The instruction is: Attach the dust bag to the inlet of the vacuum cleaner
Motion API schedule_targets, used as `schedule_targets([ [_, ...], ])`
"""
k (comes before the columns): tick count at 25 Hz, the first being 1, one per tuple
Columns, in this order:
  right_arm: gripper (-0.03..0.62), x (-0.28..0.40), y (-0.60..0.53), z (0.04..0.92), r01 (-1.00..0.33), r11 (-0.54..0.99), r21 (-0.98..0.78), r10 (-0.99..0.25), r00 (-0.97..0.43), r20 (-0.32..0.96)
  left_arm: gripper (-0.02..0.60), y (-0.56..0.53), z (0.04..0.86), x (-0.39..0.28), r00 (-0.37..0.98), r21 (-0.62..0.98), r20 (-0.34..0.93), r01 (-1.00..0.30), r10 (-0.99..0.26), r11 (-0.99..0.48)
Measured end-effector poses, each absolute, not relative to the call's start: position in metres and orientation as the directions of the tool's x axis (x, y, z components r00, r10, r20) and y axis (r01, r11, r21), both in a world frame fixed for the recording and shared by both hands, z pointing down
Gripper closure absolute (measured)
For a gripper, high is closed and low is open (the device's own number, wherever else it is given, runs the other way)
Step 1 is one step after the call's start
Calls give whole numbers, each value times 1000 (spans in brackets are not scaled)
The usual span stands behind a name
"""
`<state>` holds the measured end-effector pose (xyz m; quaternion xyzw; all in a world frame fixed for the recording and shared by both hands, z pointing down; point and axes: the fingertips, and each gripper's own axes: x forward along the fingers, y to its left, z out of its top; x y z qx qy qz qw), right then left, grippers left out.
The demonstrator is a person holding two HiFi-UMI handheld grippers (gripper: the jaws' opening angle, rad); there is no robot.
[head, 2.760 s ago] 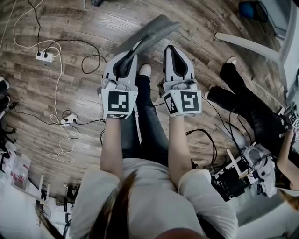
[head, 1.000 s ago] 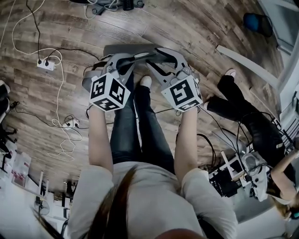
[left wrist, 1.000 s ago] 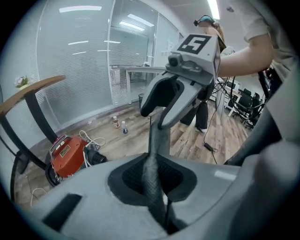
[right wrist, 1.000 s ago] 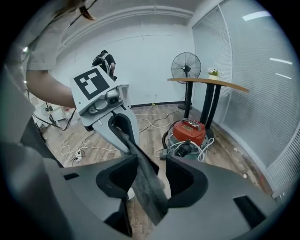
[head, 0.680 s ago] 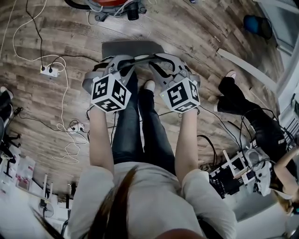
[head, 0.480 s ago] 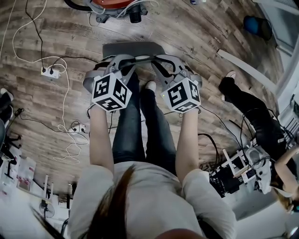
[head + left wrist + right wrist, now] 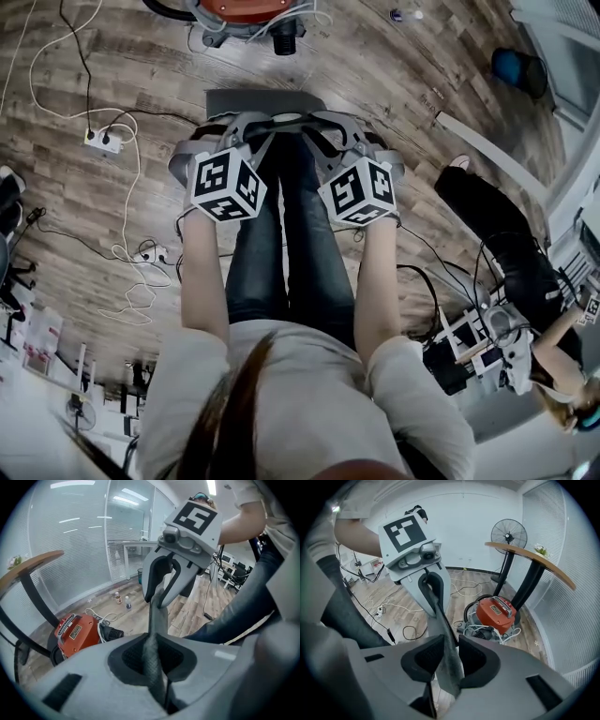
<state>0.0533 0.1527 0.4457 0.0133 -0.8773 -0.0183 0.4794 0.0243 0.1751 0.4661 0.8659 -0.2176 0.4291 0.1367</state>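
**A:** So how much of the job can be counted as done?

**B:** Only the pick-up. The flat grey fabric dust bag (image 7: 262, 99) is held up off the wooden plank floor (image 7: 112, 234). It is stretched level between the two grippers, above the person's legs (image 7: 281, 253).

**A:** How is it gripped?

**B:** The left gripper (image 7: 151, 654) is closed nearly all the way, with one edge of the bag pinched between its pads. The right gripper (image 7: 446, 656) is set wider. The opposite edge is seen between its pads and touched by both. Its jaws are opening at this moment, though, so that hold is judged the looser of the two.

**A:** And the machine?

**B:** The orange canister vacuum cleaner (image 7: 246, 11) is seen on the floor beyond the bag, well apart from it. White cable (image 7: 487, 632) is heaped against it. A black round port (image 7: 110, 633) is pointed out from its side. That is taken to be the inlet, though it cannot be confirmed.

**A:** So nothing has been fitted?

**B:** Nothing. The machine is not touched by the bag. As judged, all of the fitting is left. The bag is to be carried across, its opening lined up with the inlet, and then pushed on. That opening cannot be made out in any view.
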Motion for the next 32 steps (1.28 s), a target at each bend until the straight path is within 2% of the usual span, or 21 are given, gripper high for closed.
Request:
schedule_targets([
  [2, 477, 49, 149, 451, 37, 998, 54, -27, -529, 848, 543, 170, 466, 22, 522, 42, 815, -485, -251, -874],
  [8, 544, 51, 125, 452, 106, 994, -4, 60, -531, 845, 541, 141, 467, 22, 492, 47, 830, -530, -262, -847],
  [12, 553, 56, 110, 456, 109, 993, -51, 103, -544, 833, 540, 123, 472, 25, 487, 68, 832, -563, -264, -823],
  [24, 563, 62, 93, 480, 134, 989, -56, 120, -539, 833, 495, 99, 501, 29, 424, 56, 856, -646, -297, -761],
  [32, 560, 57, 78, 507, 87, 995, -55, 93, -532, 842, 514, 85, 527, 21, 378, 5, 863, -670, -335, -743],
])
